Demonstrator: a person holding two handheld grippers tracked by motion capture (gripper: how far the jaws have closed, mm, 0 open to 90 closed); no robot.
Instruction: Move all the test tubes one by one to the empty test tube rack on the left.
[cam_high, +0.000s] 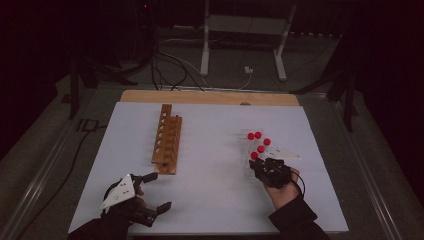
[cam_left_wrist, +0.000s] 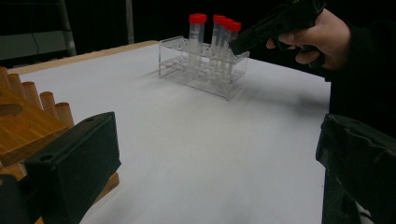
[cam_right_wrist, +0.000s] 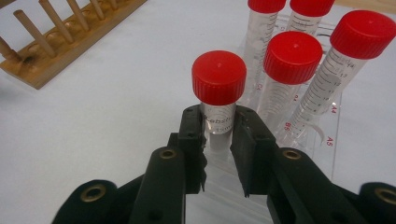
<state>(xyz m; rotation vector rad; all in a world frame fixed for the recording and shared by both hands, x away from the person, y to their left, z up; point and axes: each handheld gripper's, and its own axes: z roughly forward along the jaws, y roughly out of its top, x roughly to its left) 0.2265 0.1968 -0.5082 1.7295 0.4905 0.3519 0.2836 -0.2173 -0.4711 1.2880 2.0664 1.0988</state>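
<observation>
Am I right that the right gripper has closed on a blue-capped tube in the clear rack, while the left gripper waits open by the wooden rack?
Not quite: the cap is red. The right gripper view shows the right gripper shut on a red-capped tube. The rest holds.

The left tongs (cam_high: 156, 191) were held low at the near left of the surface (cam_high: 210, 200), their jaws spread wide apart with nothing between them, a grey three-cornered plate on top. The right tongs (cam_right_wrist: 218, 135) were held by the right hand (cam_high: 281, 189) at the near right, their jaws closed on the tube (cam_right_wrist: 218, 100) just below its red cap.
</observation>
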